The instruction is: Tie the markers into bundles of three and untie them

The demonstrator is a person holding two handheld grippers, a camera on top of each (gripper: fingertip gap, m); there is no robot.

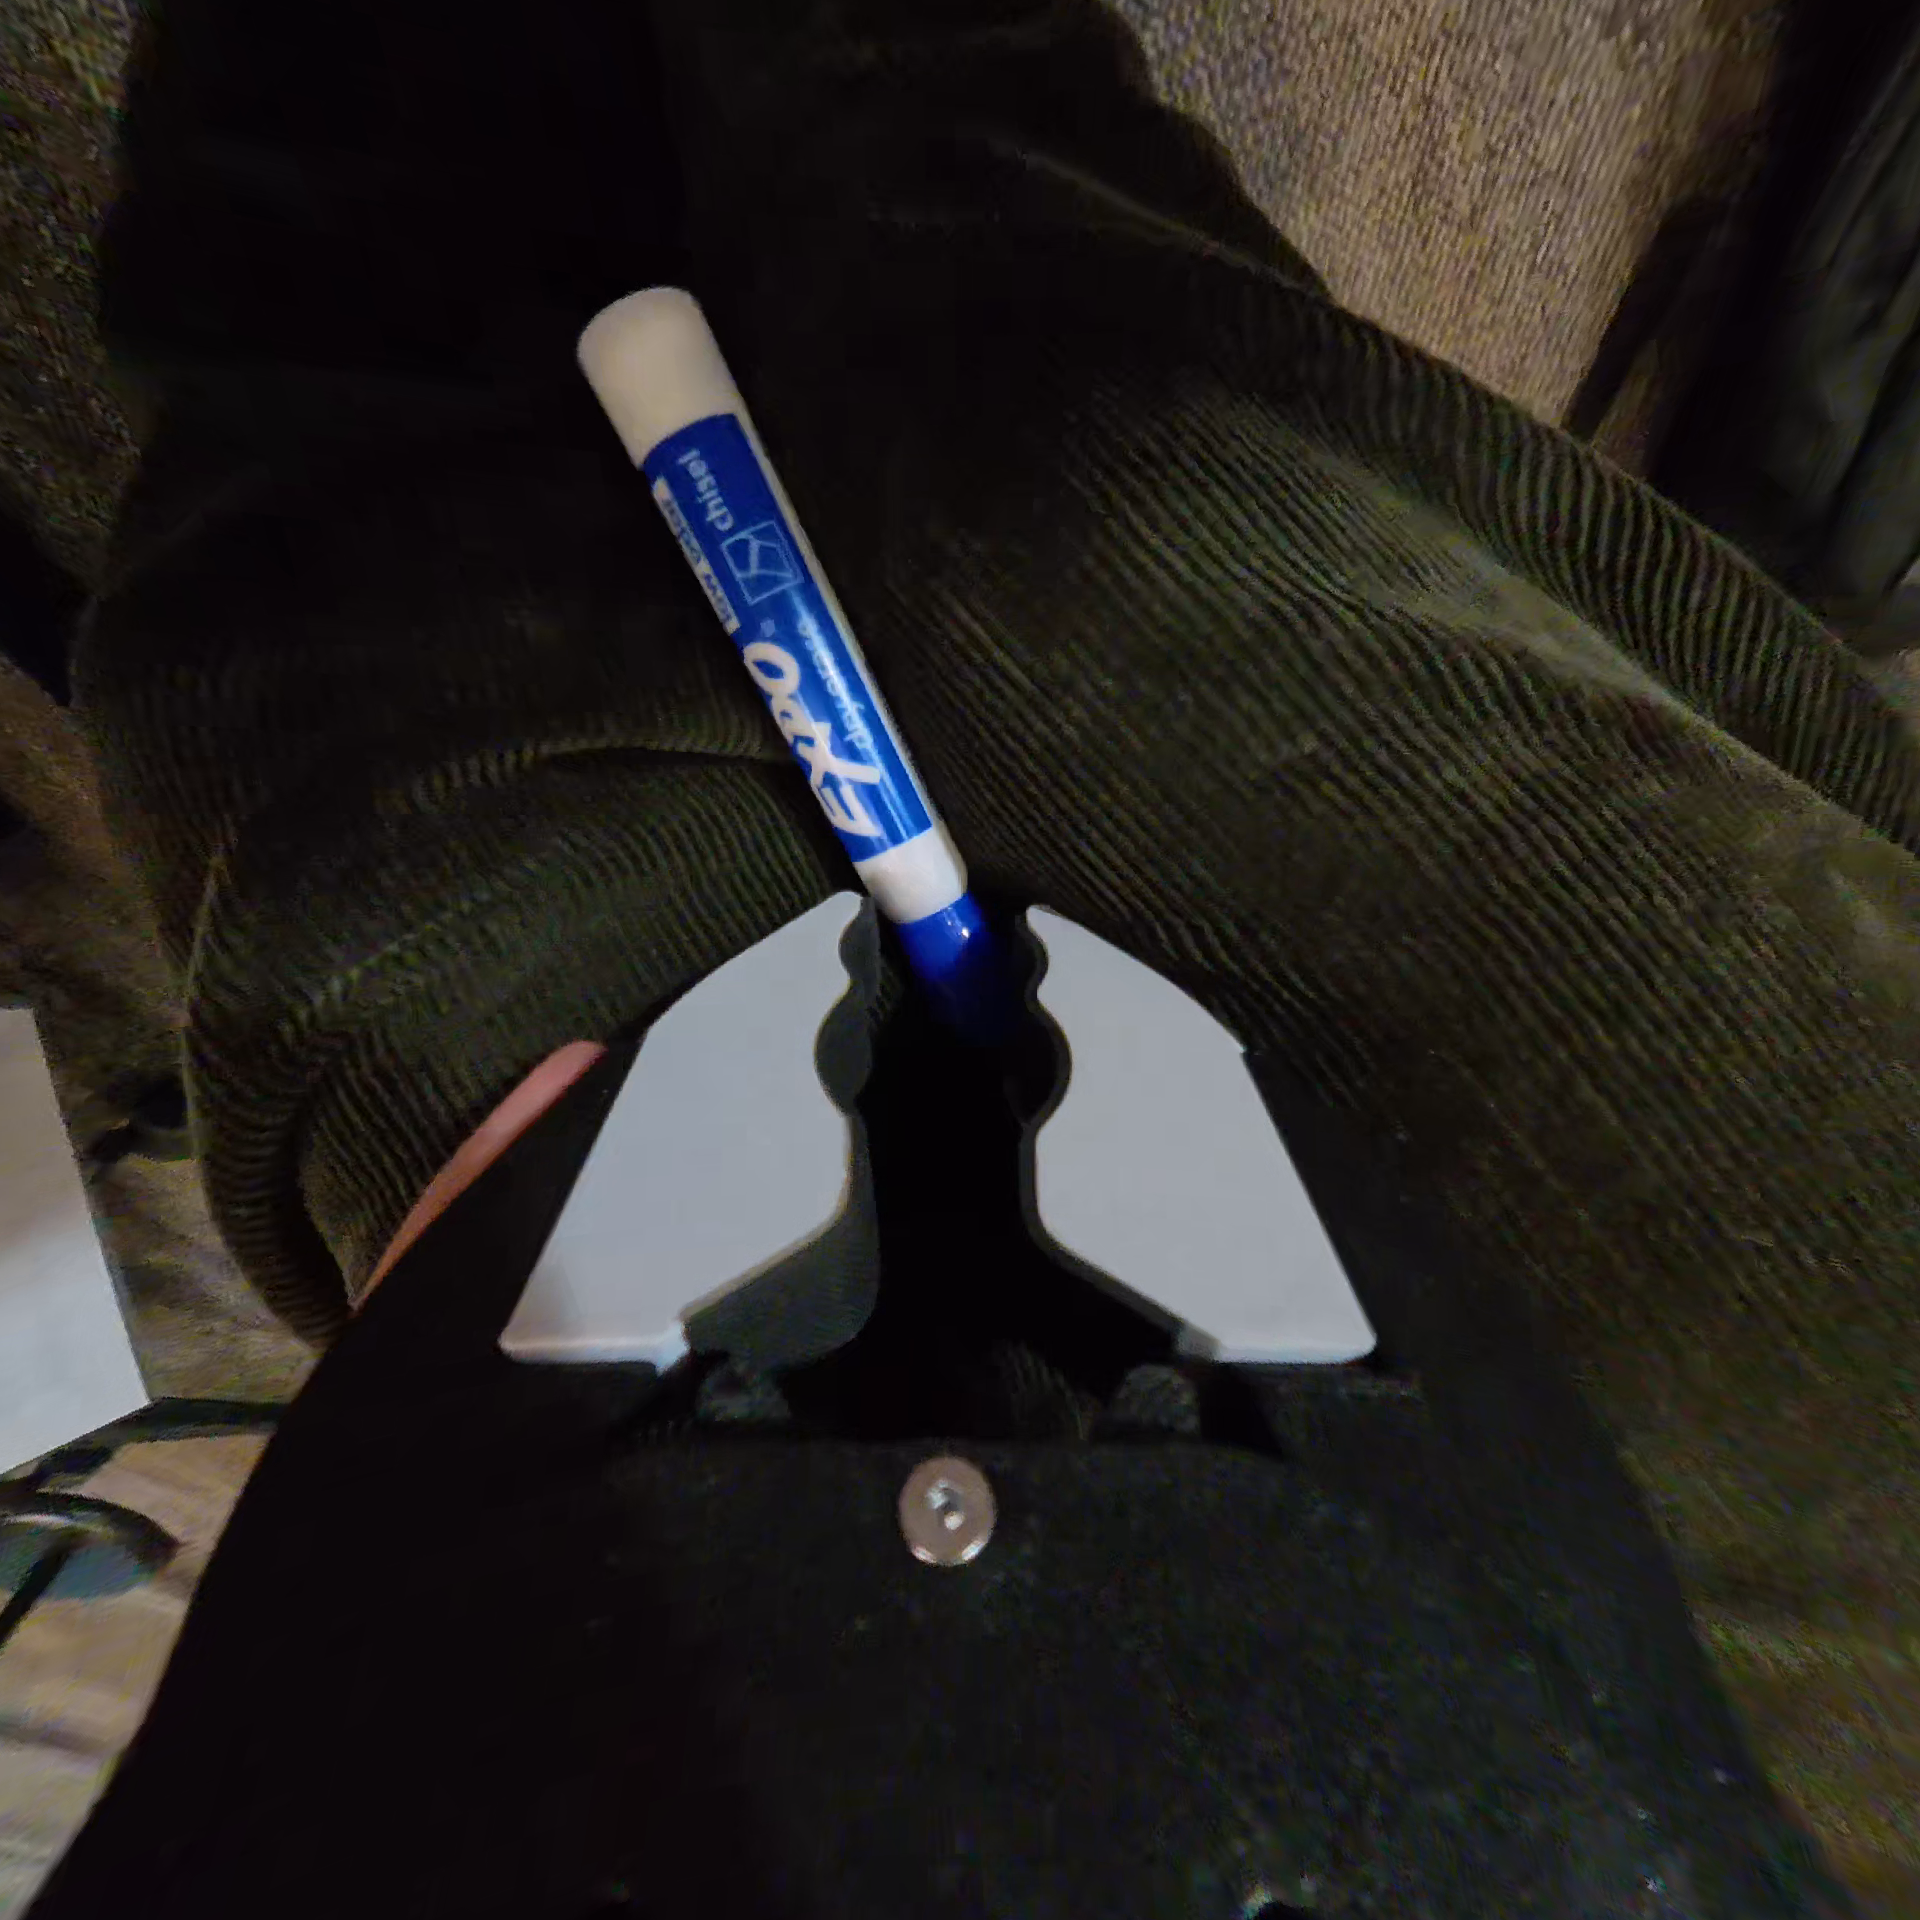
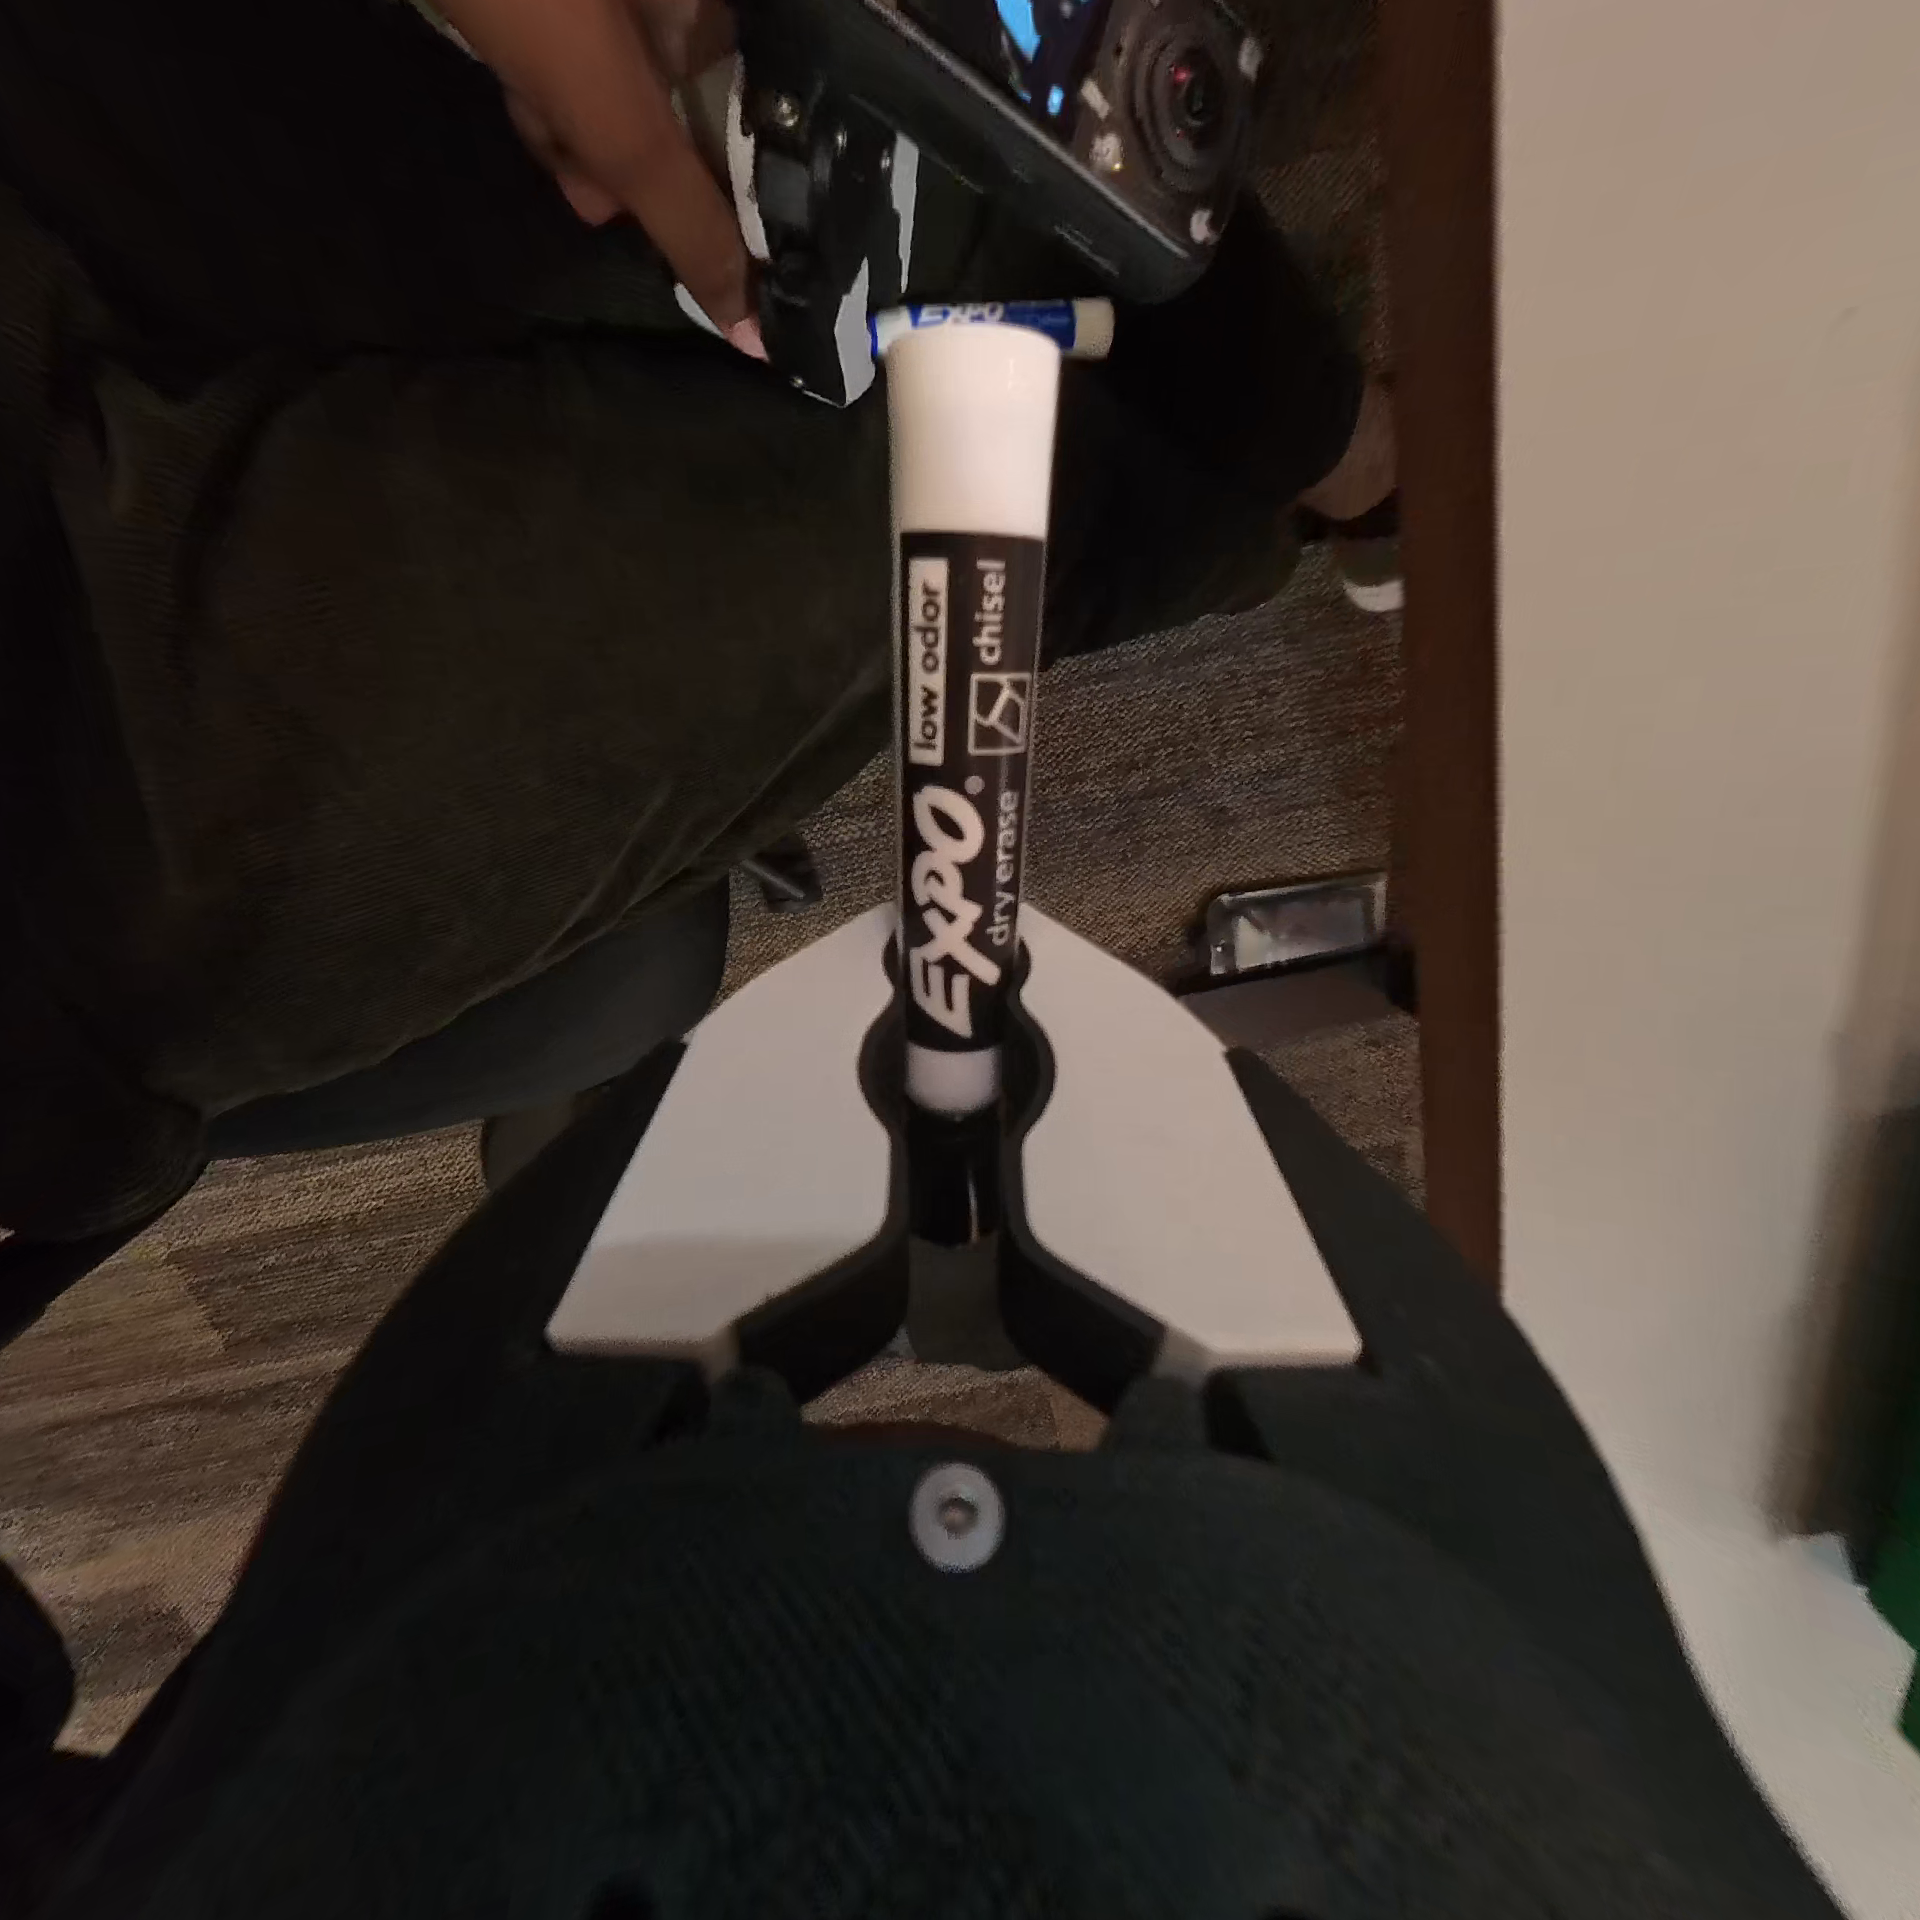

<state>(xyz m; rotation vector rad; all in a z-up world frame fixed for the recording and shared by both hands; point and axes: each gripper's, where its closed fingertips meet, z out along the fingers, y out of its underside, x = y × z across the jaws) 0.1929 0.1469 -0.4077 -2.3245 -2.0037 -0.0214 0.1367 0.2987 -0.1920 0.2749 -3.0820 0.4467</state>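
Left wrist view: the left gripper (image 1: pixel 951 971) is clenched on the blue cap of a blue marker (image 1: pixel 769 613), which juts forward over dark corduroy trousers (image 1: pixel 1351 727). The right gripper (image 2: pixel 956 1039) grasps a black marker (image 2: pixel 961 748) by its capped end, pointing ahead. Grey carpet (image 2: pixel 1143 790) below, white wall (image 2: pixel 1683 623) at right. Two markers, two grippers.

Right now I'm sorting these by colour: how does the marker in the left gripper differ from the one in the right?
The blue marker has a blue label and cap; the black marker has a black label and cap. The blue marker leans left out of the left gripper; the black marker points straight ahead from the right gripper. Both have white barrels, are capped, and are gripped at the cap end.
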